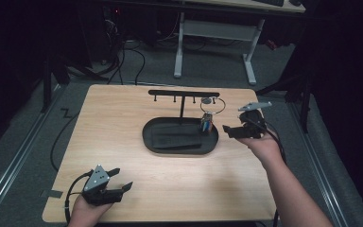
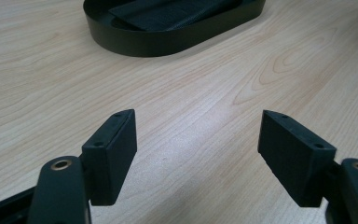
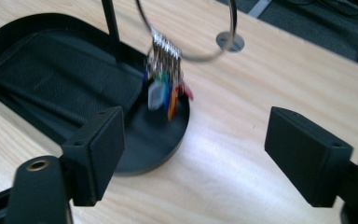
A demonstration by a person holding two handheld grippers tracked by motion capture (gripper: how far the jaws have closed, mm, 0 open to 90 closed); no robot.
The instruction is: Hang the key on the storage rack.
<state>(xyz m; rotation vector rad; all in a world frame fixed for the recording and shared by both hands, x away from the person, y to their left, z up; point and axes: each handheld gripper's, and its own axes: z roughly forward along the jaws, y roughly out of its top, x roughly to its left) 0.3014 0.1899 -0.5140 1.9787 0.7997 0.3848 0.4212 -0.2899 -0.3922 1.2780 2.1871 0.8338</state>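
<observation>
The key ring (image 1: 212, 106) hangs on the black stand (image 1: 183, 93) over the tray (image 1: 149, 137) — at about nine o'clock from the right gripper (image 1: 228, 131), near but apart. Both the right and the left gripper (image 1: 122, 179) are released, holding nothing.

High view: dim room, surroundings near black, only the table (image 1: 123, 123) lit from above, soft short shadows under the black tray (image 1: 151, 142). Image soft, low detail. Left gripper view: bright, even light, pale glare patch on the wood between the tongs, tray at top slightly out of focus. Right gripper view: motion blur on the key bunch (image 3: 165, 88) and ring (image 3: 214, 53), strong glare on wood at centre, near parts dark and soft.
</observation>
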